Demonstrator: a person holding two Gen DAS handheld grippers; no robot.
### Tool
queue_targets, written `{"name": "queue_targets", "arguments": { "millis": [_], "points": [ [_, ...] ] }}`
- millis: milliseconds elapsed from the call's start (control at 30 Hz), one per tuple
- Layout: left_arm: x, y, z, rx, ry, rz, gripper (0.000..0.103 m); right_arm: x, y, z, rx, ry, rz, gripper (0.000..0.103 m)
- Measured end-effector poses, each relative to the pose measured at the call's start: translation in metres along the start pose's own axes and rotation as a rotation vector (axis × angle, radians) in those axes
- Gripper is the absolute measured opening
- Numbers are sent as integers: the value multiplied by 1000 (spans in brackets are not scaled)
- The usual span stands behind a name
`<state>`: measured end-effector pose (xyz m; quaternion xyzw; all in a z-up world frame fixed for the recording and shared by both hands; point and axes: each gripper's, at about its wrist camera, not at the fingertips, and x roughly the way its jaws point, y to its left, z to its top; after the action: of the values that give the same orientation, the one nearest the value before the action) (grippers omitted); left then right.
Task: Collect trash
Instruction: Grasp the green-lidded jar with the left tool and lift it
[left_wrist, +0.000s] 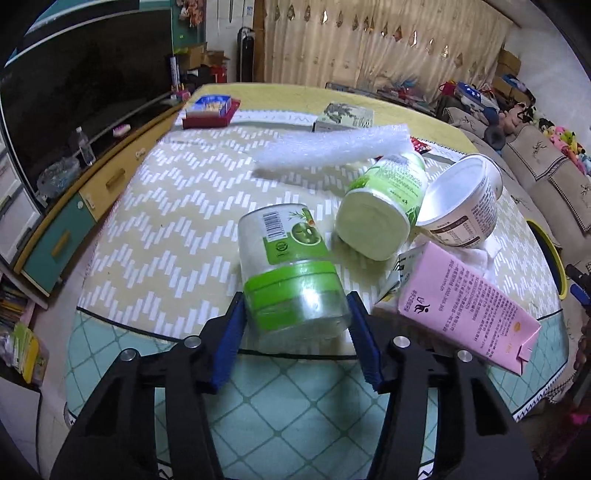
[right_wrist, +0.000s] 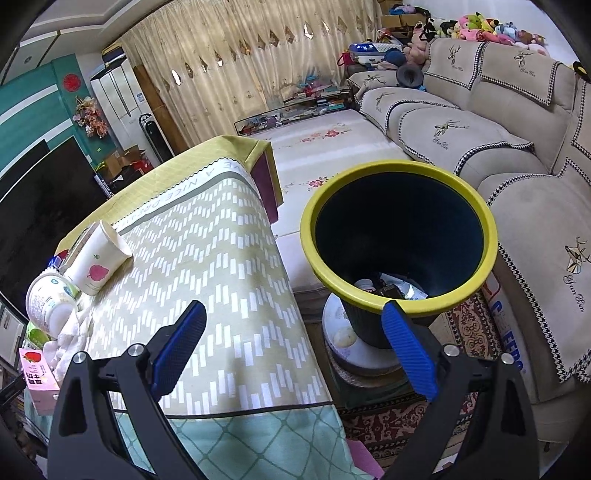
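Gripping the clear jar (left_wrist: 291, 273) at its green-lid end, your left gripper (left_wrist: 295, 325) has pads touching both sides; right gripper (right_wrist: 291, 343) gapes wide, bin (right_wrist: 399, 236) just ahead.

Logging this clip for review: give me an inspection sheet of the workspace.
Surface: table under a zigzag cloth.
Job's things: clear jar, green tub, white cup, pink carton, foam strip; bin beside the table, trash inside.
Clutter: red box, paper cup.
Grippers: left gripper shut on the jar; right gripper open, empty.
Cables: nothing seen.
Surroundings: sofa, curtains.
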<state>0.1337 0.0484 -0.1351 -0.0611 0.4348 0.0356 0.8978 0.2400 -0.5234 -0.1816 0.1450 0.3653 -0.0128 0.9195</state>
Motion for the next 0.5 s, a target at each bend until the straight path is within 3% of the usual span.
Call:
{"name": "queue_targets", "arguments": {
  "millis": [267,500],
  "points": [
    [-26,7,-3,41,-51,24,54,-4,-1,-1,4,-7,-1,91],
    [-77,-7,4,125,-161,10,54,-4,4,-4,0,-3,14,91]
  ]
}}
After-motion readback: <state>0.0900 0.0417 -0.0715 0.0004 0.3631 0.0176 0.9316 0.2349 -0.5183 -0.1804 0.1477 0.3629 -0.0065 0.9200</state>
